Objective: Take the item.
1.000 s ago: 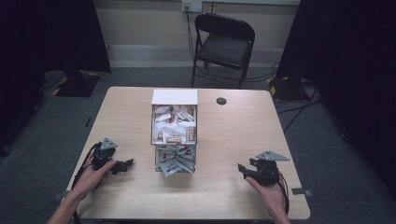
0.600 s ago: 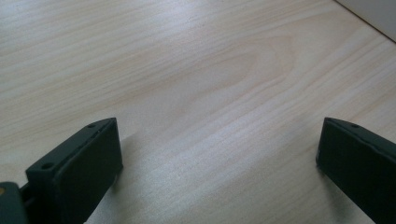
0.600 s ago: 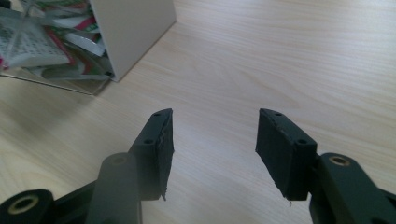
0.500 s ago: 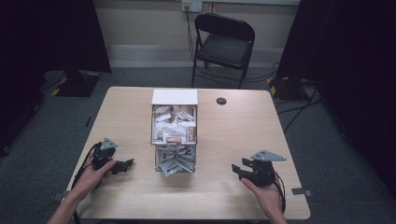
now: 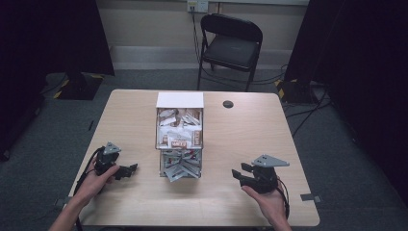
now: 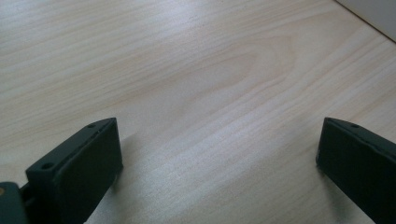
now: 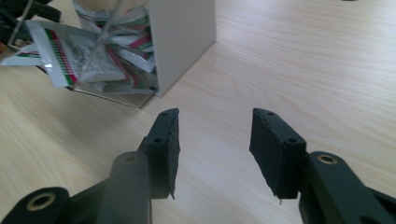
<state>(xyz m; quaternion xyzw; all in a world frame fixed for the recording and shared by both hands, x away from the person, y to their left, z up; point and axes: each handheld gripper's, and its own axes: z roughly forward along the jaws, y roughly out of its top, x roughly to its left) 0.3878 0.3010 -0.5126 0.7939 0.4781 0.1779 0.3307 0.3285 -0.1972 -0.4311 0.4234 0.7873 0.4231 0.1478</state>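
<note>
Your left gripper (image 5: 129, 169) and right gripper (image 5: 239, 174) rest on the table (image 5: 240, 130), fingers apart, nothing held. The packet dispenser (image 5: 179, 137) stands mid-table between them, packets (image 7: 77, 56) spilling out below.

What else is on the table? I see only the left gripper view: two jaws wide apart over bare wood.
Observer: A clear dispenser packed with sachets stands mid-table, to the right of the left gripper.
Operator: Is the other gripper holding anything?
Observer: No. The right gripper is open and empty, low over the wood, and it points at the dispenser's bottom corner.
Operator: Anything else on the table?
Observer: A small black disc lies near the far edge, just right of the dispenser.
</note>
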